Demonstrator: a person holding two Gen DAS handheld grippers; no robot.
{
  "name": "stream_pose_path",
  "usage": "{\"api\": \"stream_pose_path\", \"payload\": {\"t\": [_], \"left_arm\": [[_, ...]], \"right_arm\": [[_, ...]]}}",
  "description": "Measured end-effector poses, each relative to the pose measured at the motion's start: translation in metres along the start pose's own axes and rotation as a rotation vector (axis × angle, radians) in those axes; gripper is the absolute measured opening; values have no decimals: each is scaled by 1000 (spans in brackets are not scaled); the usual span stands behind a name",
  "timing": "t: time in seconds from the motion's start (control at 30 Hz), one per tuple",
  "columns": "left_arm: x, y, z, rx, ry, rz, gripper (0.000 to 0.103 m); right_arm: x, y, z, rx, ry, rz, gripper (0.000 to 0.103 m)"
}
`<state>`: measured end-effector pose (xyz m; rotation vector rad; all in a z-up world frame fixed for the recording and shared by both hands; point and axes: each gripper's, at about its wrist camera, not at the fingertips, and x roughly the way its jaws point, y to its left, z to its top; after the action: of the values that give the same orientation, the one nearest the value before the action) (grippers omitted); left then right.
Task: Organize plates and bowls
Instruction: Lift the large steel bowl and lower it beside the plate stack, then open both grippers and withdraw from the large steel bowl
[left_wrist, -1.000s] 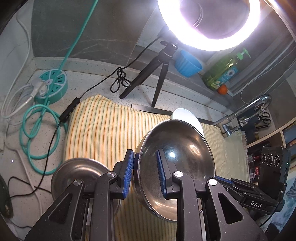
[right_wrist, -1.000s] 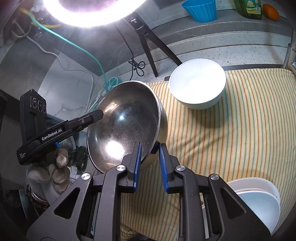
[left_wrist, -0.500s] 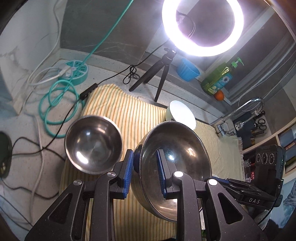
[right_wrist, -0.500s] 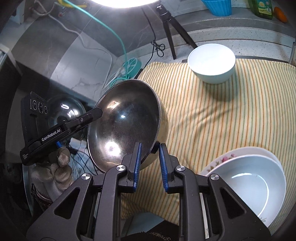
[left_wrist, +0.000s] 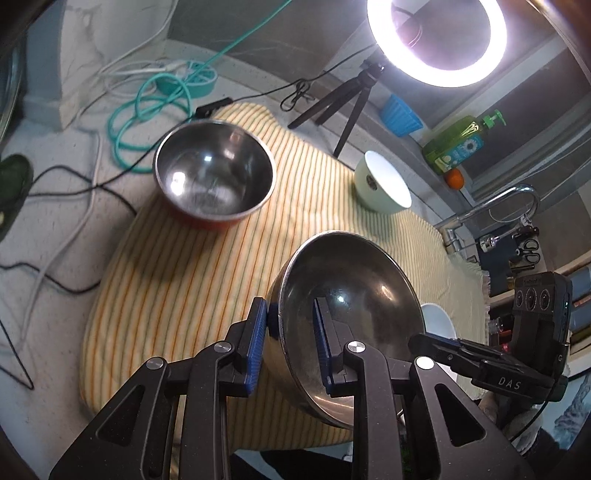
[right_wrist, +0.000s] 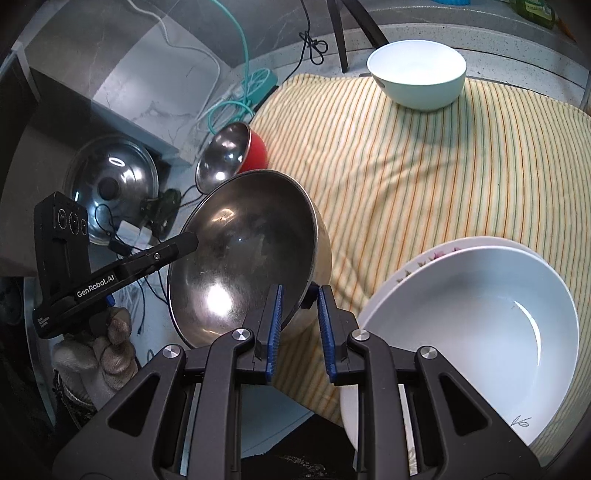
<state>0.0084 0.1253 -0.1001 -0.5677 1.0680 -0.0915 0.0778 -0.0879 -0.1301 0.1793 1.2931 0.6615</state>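
Steel bowl hangs tilted between your two tools, above the striped cloth on the tabletop. Your left hand-held gripper clamps its near rim, one pad inside and one outside; your right hand-held gripper clamps the opposite rim likewise. Beyond sit a red-bottomed steel bowl, a pale bowl, and stacked white dishes just beside your right tool.

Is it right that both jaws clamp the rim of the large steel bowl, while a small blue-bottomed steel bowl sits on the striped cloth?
Not quite: the small steel bowl has a red bottom, as the right wrist view shows. The rest holds for the large steel bowl and striped cloth.
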Motion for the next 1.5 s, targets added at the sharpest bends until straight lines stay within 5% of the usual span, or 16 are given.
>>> {"api": "stream_pose_path", "payload": {"t": [0.97, 1.03, 1.2, 1.33, 1.43, 1.5], "left_arm": [[9, 11, -35, -65, 15, 20, 22], [9, 11, -35, -68, 15, 20, 22], [5, 11, -35, -68, 6, 26, 25], [0, 14, -33, -82, -7, 23, 26], [-6, 18, -30, -95, -23, 24, 41], [-11, 19, -28, -98, -39, 25, 42]], "right_arm": [[17, -4, -23, -75, 47, -17, 22], [15, -5, -22, -78, 39, -20, 25], [6, -5, -21, -67, 10, 7, 56], [-3, -4, -17, -64, -24, 31, 61], [-11, -3, -12, -58, -48, 32, 64], [-15, -3, -8, -56, -60, 31, 81]]}}
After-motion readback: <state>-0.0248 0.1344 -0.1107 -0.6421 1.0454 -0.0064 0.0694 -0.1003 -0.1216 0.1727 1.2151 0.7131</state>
